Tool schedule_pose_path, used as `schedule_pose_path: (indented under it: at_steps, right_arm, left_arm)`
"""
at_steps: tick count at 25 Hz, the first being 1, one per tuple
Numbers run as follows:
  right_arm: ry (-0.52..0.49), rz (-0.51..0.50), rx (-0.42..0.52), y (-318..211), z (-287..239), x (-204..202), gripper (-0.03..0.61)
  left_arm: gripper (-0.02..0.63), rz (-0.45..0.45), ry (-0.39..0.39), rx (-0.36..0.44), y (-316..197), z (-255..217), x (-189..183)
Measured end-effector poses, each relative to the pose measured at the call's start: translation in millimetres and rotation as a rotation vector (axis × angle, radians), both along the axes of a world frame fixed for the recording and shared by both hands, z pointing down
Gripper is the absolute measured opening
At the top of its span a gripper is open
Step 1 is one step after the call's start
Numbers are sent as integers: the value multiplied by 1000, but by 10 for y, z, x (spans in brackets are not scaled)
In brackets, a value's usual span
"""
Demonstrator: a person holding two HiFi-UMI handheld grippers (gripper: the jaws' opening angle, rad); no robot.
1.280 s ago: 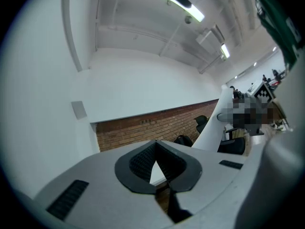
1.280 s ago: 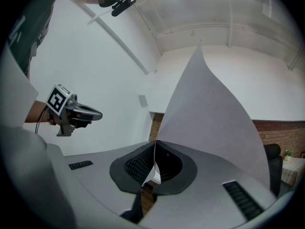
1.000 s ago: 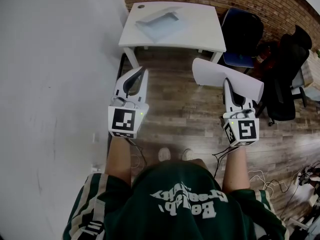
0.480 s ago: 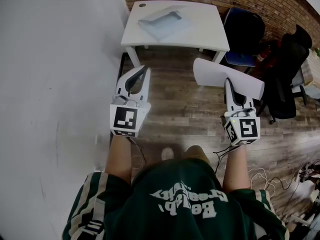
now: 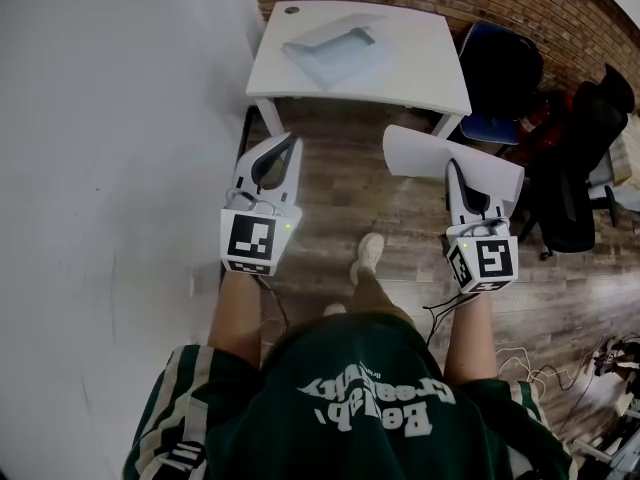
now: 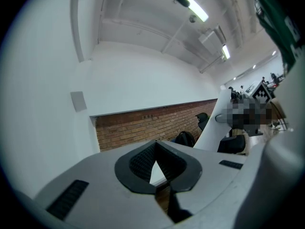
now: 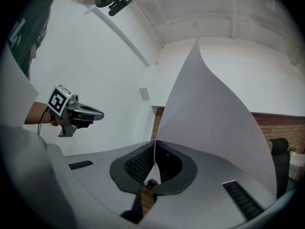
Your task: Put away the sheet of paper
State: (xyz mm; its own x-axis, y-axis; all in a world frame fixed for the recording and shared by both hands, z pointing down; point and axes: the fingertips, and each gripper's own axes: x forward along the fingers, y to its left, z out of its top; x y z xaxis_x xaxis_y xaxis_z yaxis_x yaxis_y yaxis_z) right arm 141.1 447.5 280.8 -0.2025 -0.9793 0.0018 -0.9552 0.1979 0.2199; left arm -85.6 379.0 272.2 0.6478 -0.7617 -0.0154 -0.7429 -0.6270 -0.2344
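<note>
Sheet of paper (image 5: pixel 420 153): one, plain white, bowed into a curve. One edge clamped in the right gripper (image 5: pixel 457 166), the rest free in the air.

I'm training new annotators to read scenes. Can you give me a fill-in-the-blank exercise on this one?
The right gripper is shut on a sheet of ____.
The left gripper is shut and holds ____.
The tray lies on the white ____.
Missing words: paper; nothing; table.

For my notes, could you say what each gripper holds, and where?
The right gripper pinches the sheet of paper by its near edge; the left gripper is shut, empty.
</note>
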Motion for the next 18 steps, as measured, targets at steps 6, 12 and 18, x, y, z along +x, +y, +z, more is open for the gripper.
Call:
schedule_pose_path:
  at_steps: [6, 12, 18]
  right_arm:
    - [-8, -40, -3, -743, 86, 117, -6]
    - [-3, -101, -16, -1611, 90, 349, -6]
    - [13, -158, -22, -2442, 79, 594, -6]
  left_arm:
    - [0, -23, -10, -13, -621, 113, 162]
    - [0, -57, -20, -25, -1463, 153, 468]
    - [0, -93, -35, -44, -2265, 222, 781]
